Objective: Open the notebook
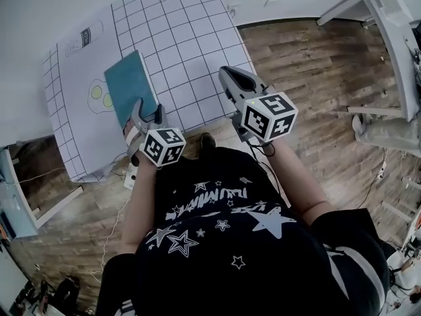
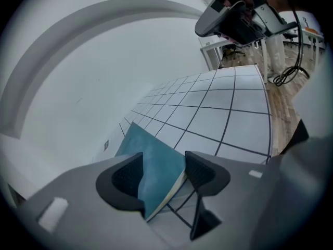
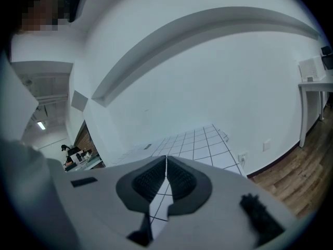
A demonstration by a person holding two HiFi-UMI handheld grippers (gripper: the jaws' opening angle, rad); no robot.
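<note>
Just inside the bench's [image 1: 191,38] near edge lay the closed teal notebook [image 1: 130,84], its corner between the left gripper's [image 1: 148,114] wide-open jaws. The right gripper [image 1: 227,76], jaws shut, hung over open grid squares beside it.

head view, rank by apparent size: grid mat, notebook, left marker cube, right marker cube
1. grid mat
2. notebook
3. right marker cube
4. left marker cube
The cubes' order is unsure: the right one may just be nearer the camera.
</note>
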